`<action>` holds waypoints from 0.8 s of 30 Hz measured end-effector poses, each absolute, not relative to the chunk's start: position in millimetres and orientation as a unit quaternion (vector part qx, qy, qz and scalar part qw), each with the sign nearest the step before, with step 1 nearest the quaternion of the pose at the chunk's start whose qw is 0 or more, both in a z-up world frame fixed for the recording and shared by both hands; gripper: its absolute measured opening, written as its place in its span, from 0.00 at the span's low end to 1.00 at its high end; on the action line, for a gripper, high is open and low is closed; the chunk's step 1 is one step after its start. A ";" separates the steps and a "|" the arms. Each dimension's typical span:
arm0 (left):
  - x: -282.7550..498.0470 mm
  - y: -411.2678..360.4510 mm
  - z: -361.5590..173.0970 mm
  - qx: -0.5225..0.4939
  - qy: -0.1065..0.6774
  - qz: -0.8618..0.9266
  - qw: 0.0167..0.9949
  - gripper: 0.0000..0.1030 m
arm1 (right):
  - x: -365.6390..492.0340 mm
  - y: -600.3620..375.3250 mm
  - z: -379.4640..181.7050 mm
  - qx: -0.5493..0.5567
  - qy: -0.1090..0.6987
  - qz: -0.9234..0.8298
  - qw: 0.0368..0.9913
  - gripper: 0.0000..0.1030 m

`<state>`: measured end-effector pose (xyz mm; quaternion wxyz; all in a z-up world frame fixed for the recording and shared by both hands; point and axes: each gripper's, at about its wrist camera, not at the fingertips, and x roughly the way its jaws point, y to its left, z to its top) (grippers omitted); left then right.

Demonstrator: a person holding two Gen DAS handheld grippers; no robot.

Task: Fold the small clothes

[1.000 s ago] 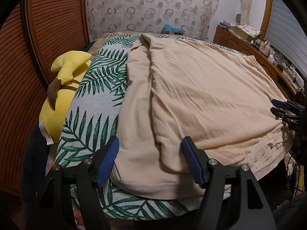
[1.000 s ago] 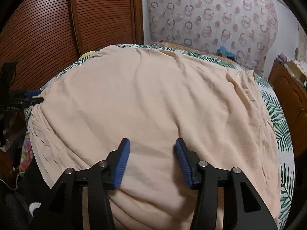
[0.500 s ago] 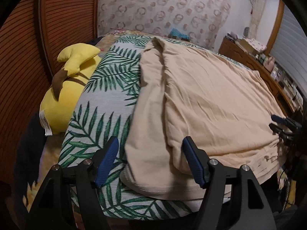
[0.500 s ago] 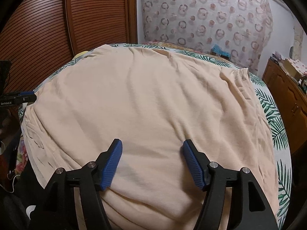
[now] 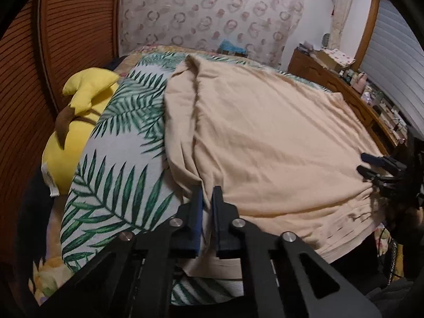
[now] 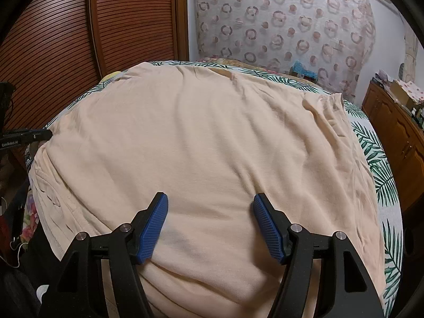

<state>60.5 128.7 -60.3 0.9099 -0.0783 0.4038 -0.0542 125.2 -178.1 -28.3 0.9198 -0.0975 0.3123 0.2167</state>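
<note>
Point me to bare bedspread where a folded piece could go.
Free: the leaf-print bedspread strip between the yellow plush toy and the beige garment; a narrower strip between garment and wooden dresser. Crowded: the middle, all garment, with the left gripper pinching its near edge.

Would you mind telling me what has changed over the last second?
The left hand-held gripper has just closed, pinching the near left edge of the beige garment. The right hand-held gripper opened wider above the cloth, gripping nothing. The garment lies spread on the palm-leaf bedcover as before; the yellow plush toy is unmoved.
</note>
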 end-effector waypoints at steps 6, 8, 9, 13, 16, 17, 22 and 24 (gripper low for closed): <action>60.3 103.4 -23.1 -0.071 0.369 -0.101 0.921 0.05 | 125.2 -188.9 -24.4 -0.077 0.318 0.225 0.918 0.67; 62.4 89.6 -7.5 -0.068 0.356 -0.124 0.924 0.05 | 121.4 -197.2 -19.1 -0.070 0.309 0.218 0.923 0.67; 64.0 83.4 -1.3 -0.066 0.352 -0.134 0.924 0.05 | 118.1 -202.4 -15.1 -0.068 0.301 0.212 0.927 0.67; 76.9 48.1 22.7 -0.059 0.336 -0.191 0.920 0.05 | 105.3 -225.8 0.3 -0.058 0.279 0.189 0.940 0.67; 90.3 18.9 35.0 -0.052 0.330 -0.229 0.914 0.05 | 93.8 -244.5 7.8 -0.056 0.272 0.176 0.945 0.67; 94.2 11.5 37.7 -0.050 0.328 -0.237 0.913 0.05 | 89.7 -250.3 9.8 -0.054 0.270 0.172 0.946 0.67; 115.9 -42.0 52.6 -0.031 0.323 -0.290 0.900 0.05 | 66.8 -278.3 17.2 -0.046 0.258 0.137 0.955 0.67; 119.2 -58.2 57.7 -0.026 0.321 -0.308 0.895 0.05 | 60.3 -287.2 20.5 -0.044 0.255 0.122 0.958 0.67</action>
